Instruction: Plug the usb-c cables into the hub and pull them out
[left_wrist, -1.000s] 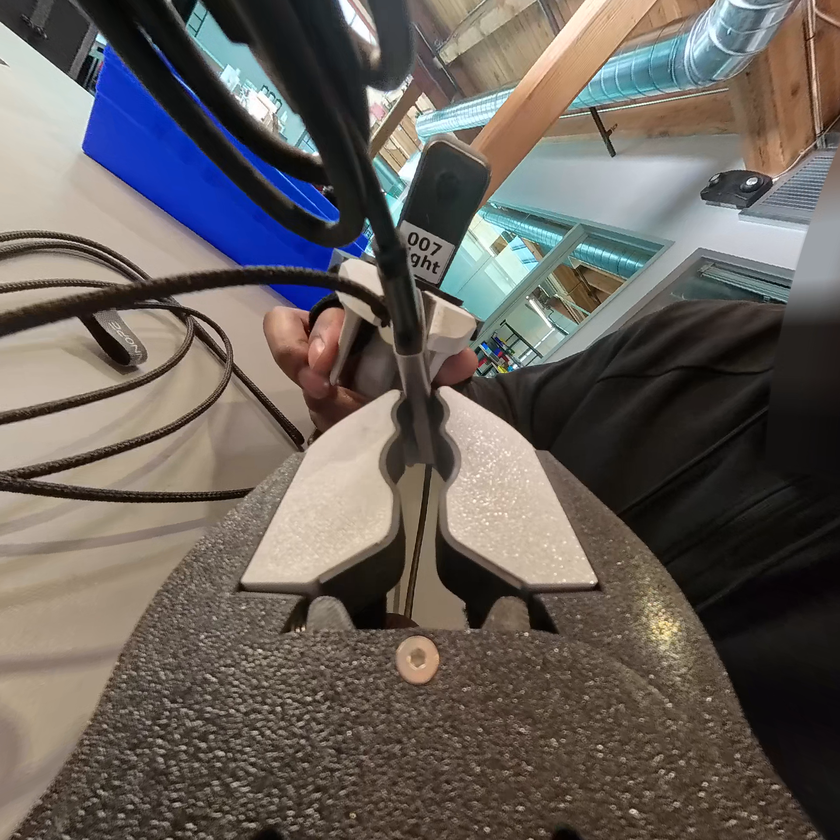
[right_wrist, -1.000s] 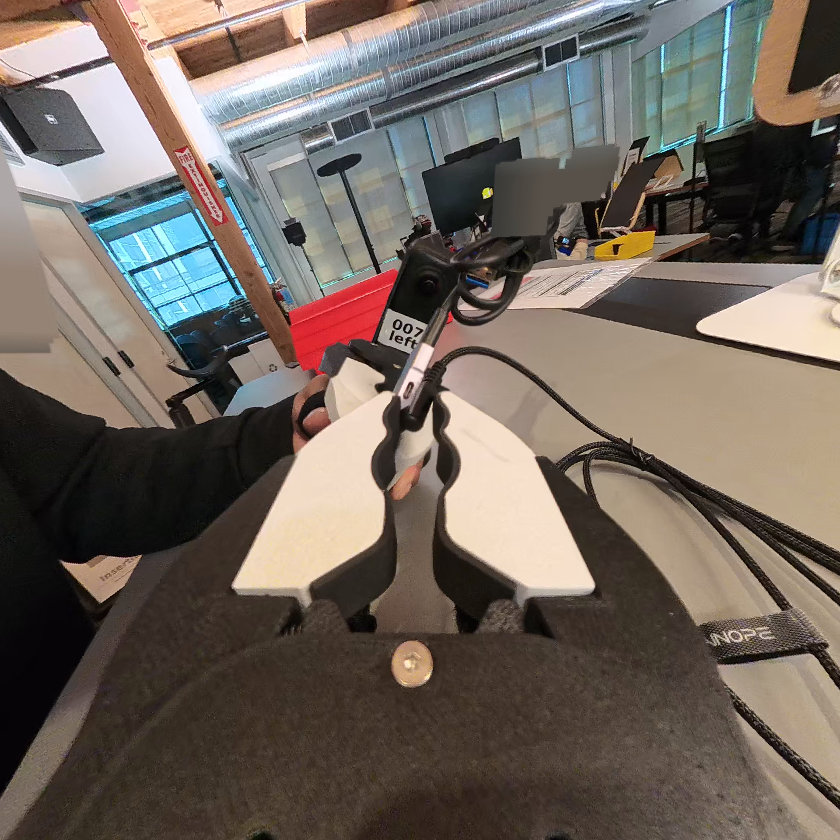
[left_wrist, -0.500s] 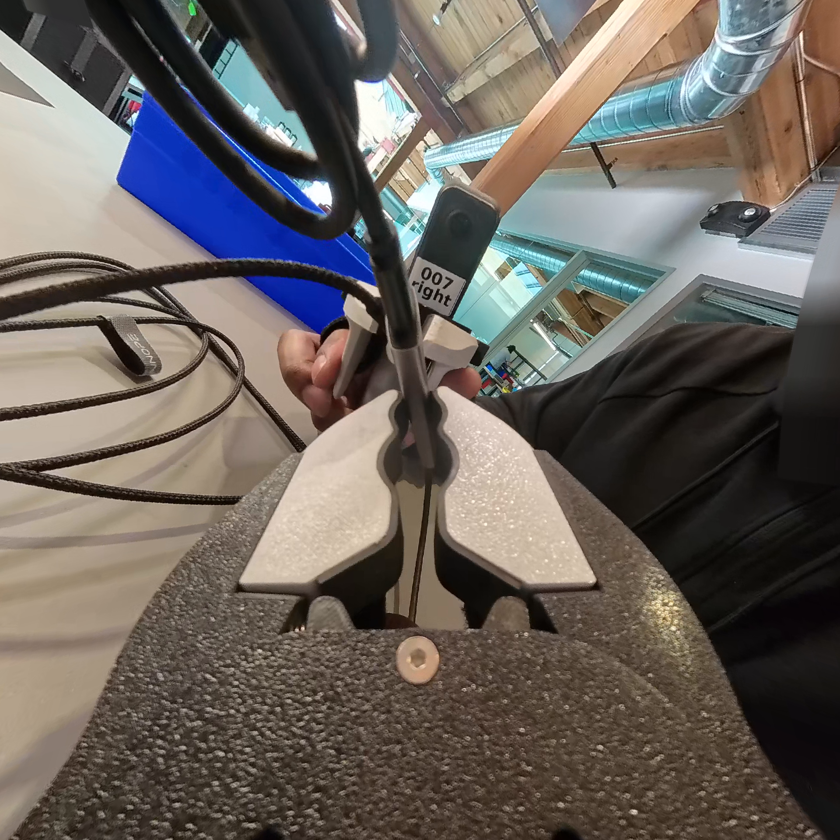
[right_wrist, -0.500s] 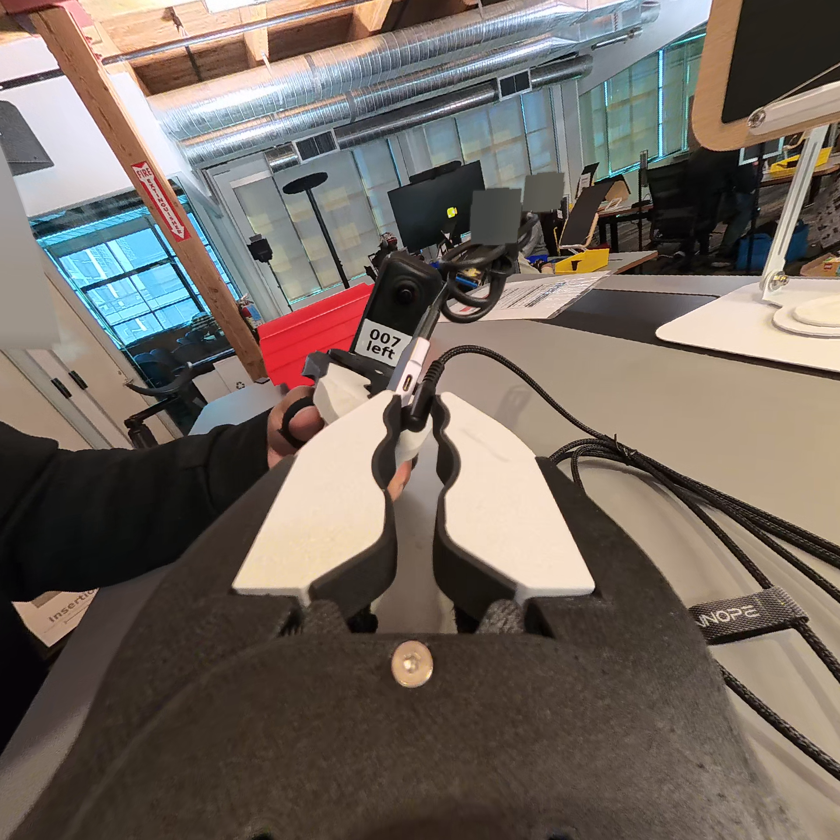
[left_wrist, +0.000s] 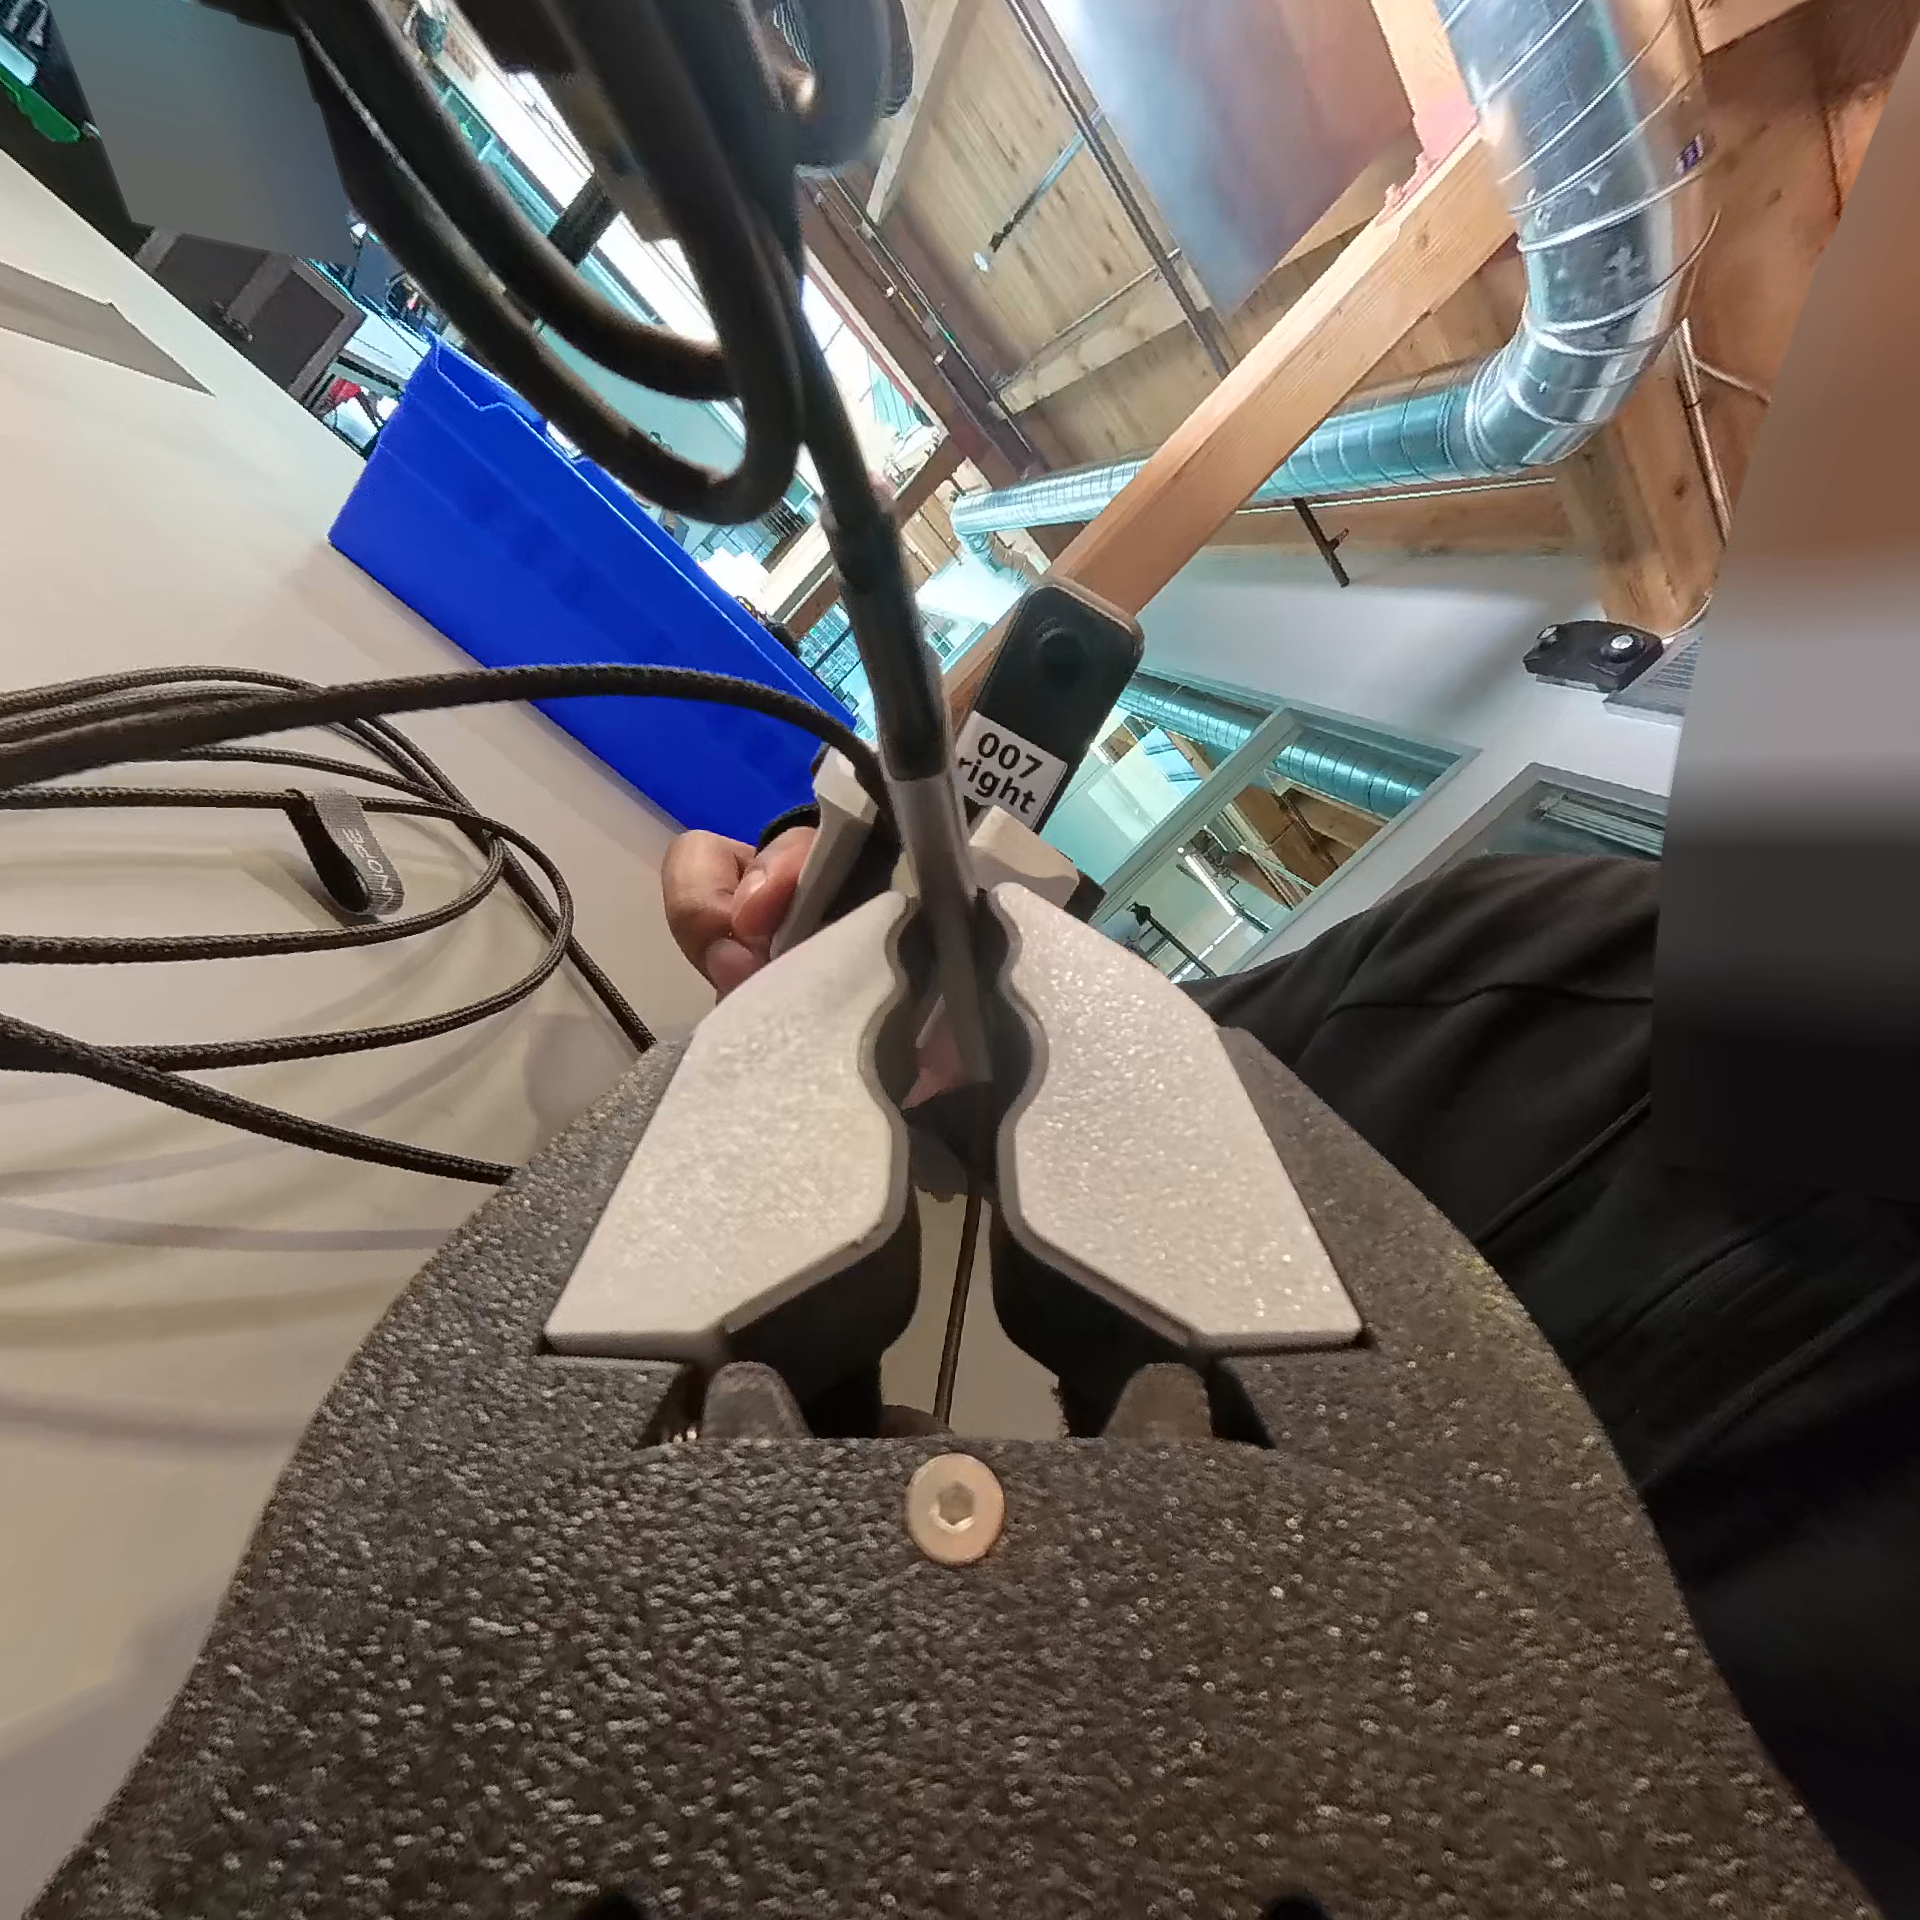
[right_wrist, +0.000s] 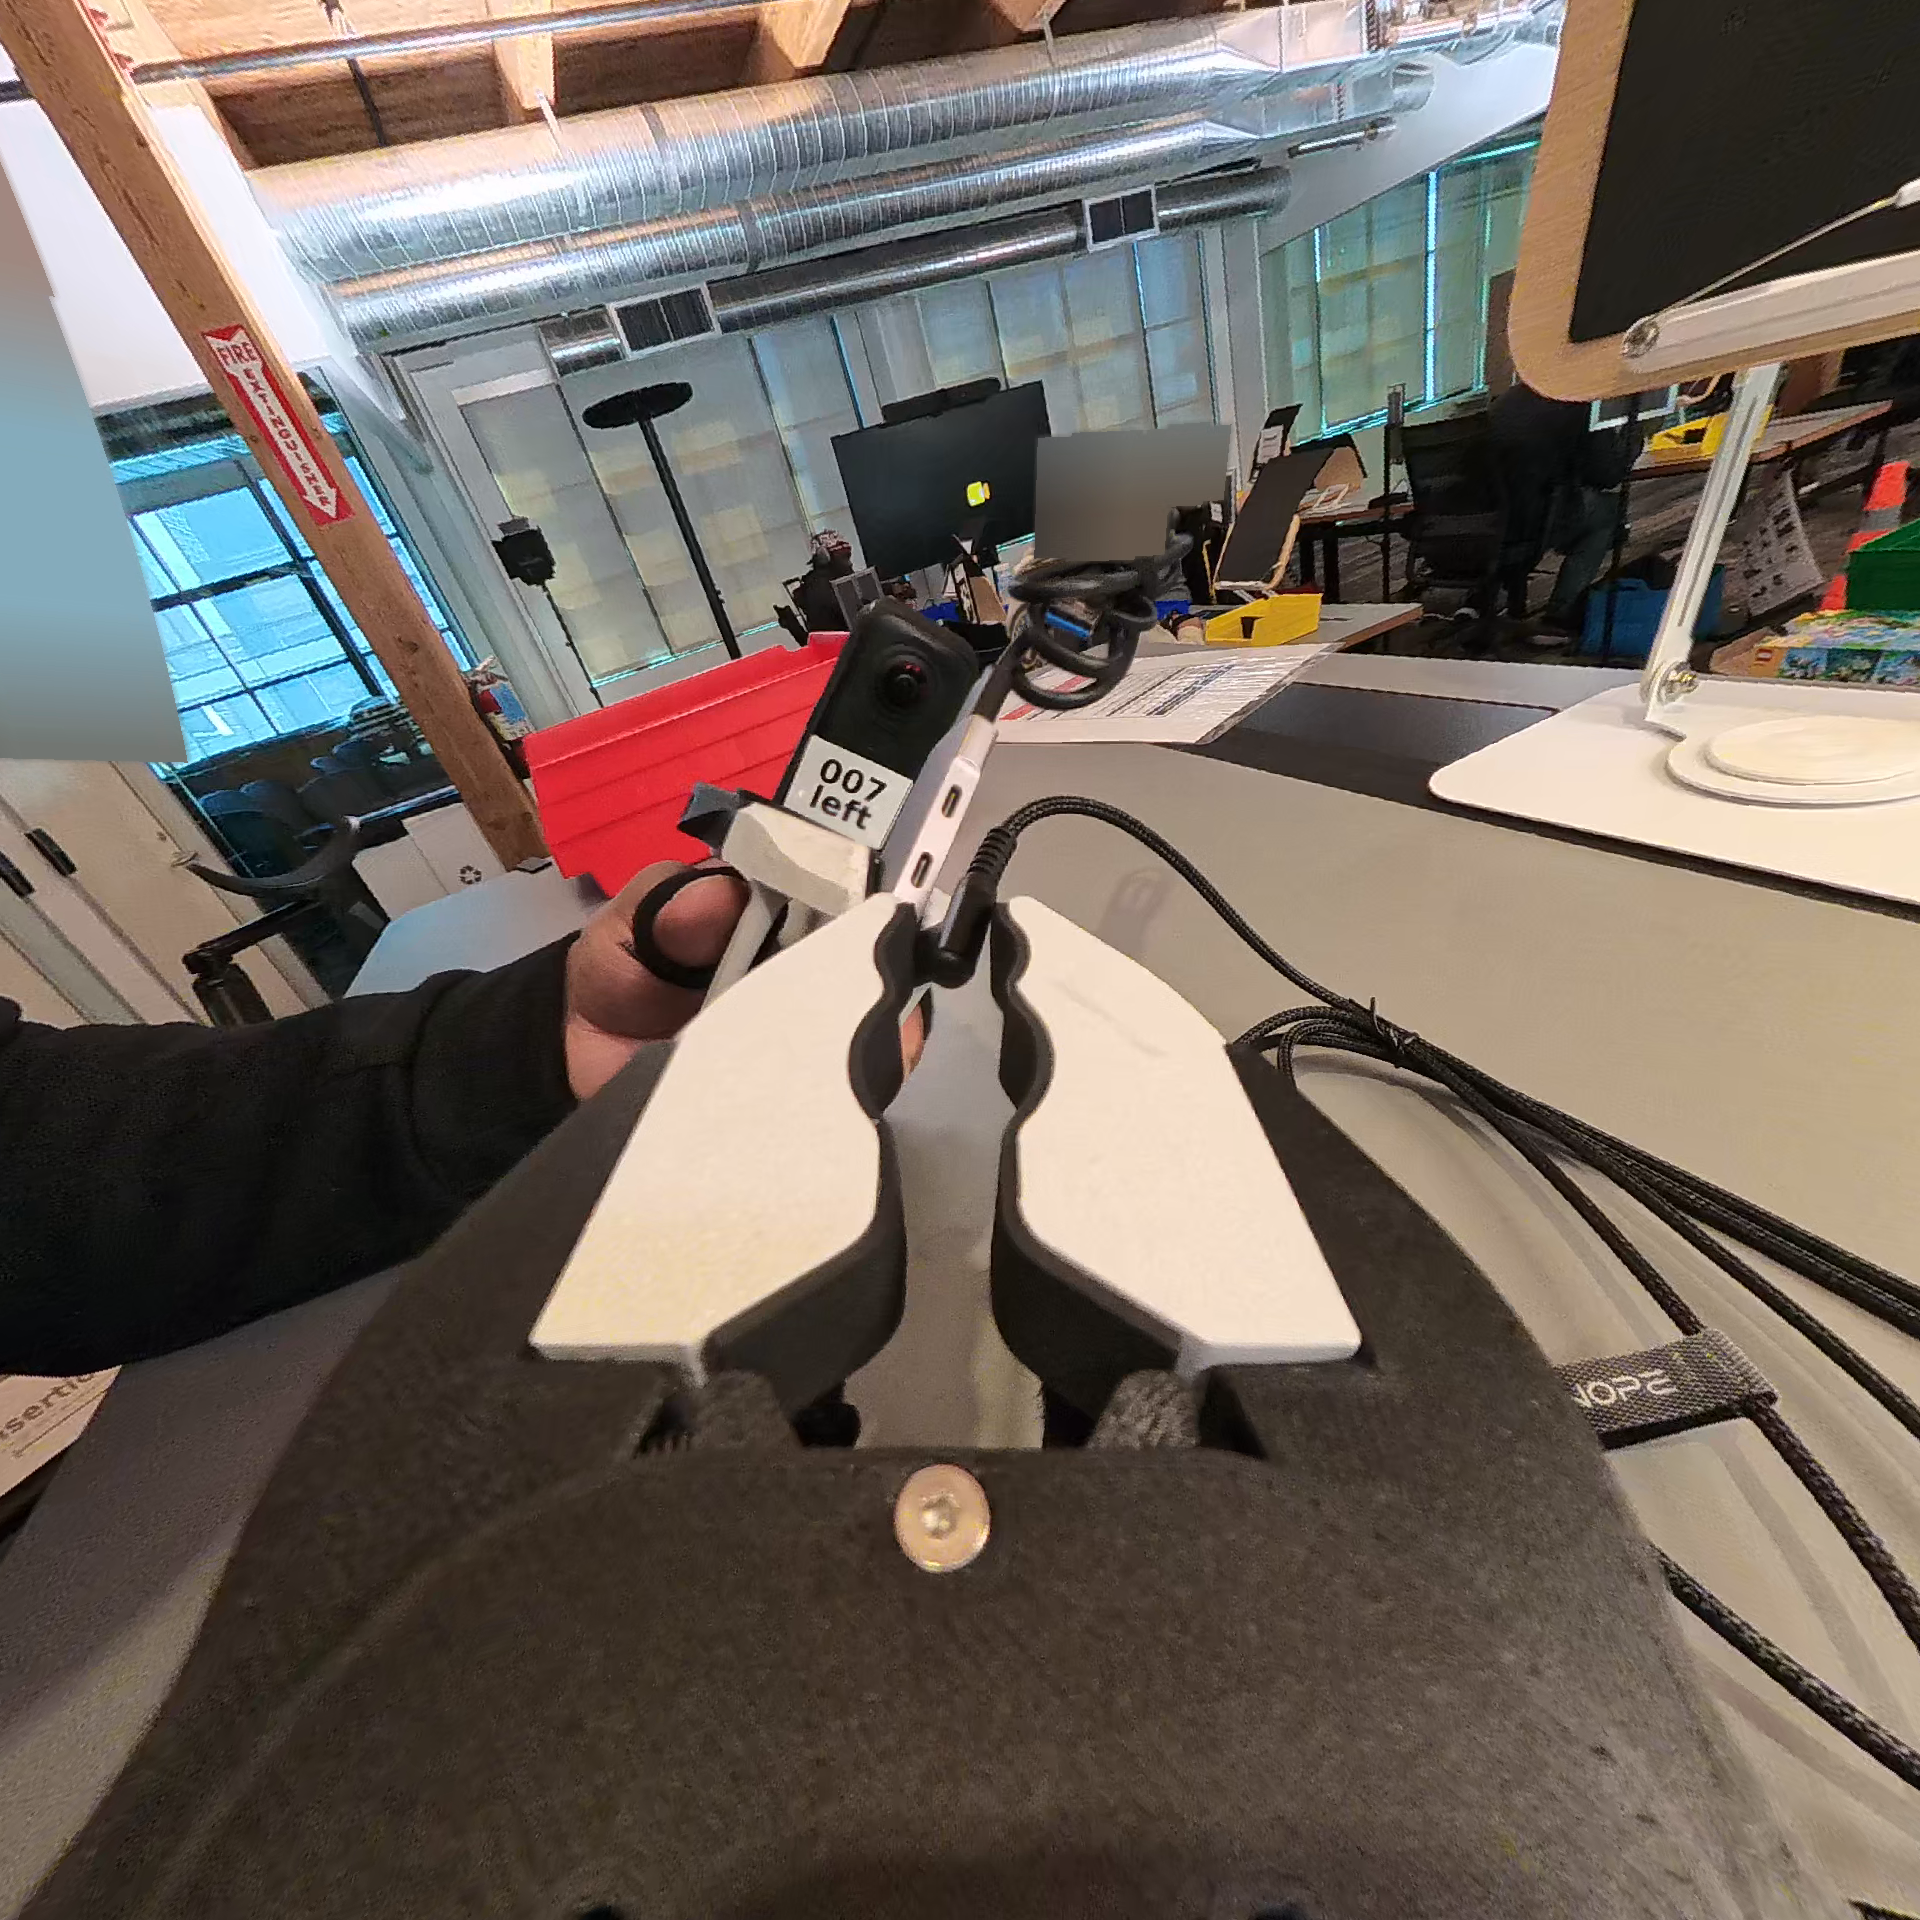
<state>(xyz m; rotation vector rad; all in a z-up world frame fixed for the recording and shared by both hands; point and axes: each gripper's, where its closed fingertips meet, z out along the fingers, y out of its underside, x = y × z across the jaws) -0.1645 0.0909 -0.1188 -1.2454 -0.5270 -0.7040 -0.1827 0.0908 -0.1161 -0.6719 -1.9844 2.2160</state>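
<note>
My left gripper (left_wrist: 951, 925) is shut on a slim grey hub (left_wrist: 928, 831) and holds it up above the table. The hub's own black cable (left_wrist: 623, 343) loops above it. In the right wrist view the hub (right_wrist: 940, 821) shows two open ports on its side. My right gripper (right_wrist: 951, 920) is shut on a black USB-C plug (right_wrist: 971, 894), which rests against the hub's lower edge. I cannot tell whether the plug is seated. Its braided cable (right_wrist: 1195, 883) arcs down to the table. The two grippers face each other, tips nearly touching.
Coils of braided cable (left_wrist: 312, 935) with a grey strap (right_wrist: 1652, 1392) lie on the grey table (right_wrist: 1403, 966). A blue bin (left_wrist: 582, 603) and a red bin (right_wrist: 665, 758) stand at the table's edges. A white stand base (right_wrist: 1714, 790) and papers (right_wrist: 1174, 696) lie farther back. The tips of both grippers are at nearly the same place.
Both grippers keep their hold. The pair has tilted and shifted slightly, and more of the hub's port side now shows in the right wrist view.
</note>
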